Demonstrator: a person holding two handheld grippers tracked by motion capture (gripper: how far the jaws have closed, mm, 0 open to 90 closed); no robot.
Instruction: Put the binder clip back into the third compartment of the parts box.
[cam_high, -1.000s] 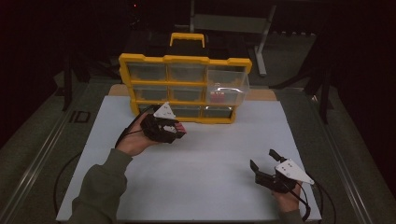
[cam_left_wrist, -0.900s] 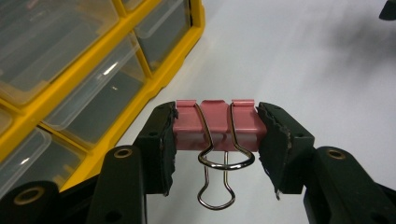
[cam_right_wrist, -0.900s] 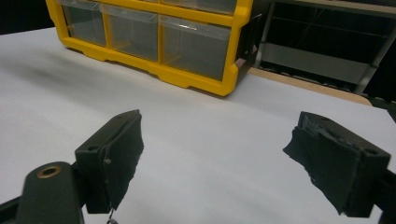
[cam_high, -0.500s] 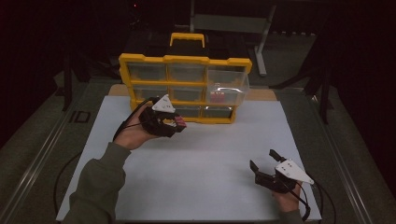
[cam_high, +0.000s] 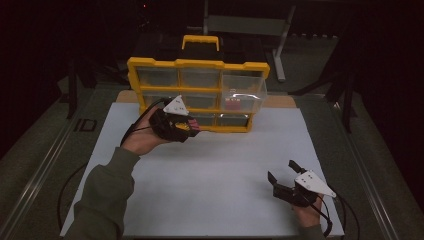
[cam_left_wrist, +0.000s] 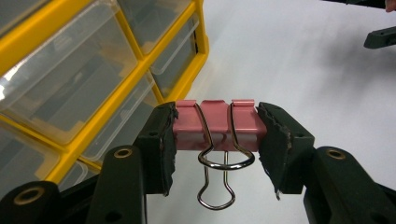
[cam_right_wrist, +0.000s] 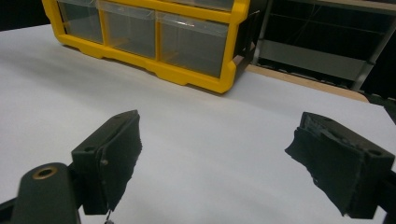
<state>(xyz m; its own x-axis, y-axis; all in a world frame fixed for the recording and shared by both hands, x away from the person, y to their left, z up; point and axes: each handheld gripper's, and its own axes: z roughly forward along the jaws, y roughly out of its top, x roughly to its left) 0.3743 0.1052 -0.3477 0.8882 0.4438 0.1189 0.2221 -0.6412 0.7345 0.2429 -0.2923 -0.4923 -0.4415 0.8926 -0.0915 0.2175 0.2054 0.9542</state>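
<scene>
Dark room, white table (cam_high: 215, 170) w/ grey floor strips either side. L gripper (cam_high: 192, 127) is held up off the sheet, just in front of the yellow cabinet (cam_high: 197, 64), near its lower drawers. In the left gripper view its jaws are clamped on a pink clip (cam_left_wrist: 215, 125), one pad on each end; the wire handles hang down between them, and the cabinet's corner sits close on the left w/ bare sheet to the right. One drawer (cam_high: 243, 94) on the cabinet's right side is pulled out, something pink inside, overhanging the sheet. R gripper (cam_high: 281, 171) sits low near the front-right corner, close to the table's front edge, jaws wide apart, nothing between (cam_right_wrist: 212, 158). Wide open sheet btw the two grippers and btw R gripper and cabinet.
</scene>
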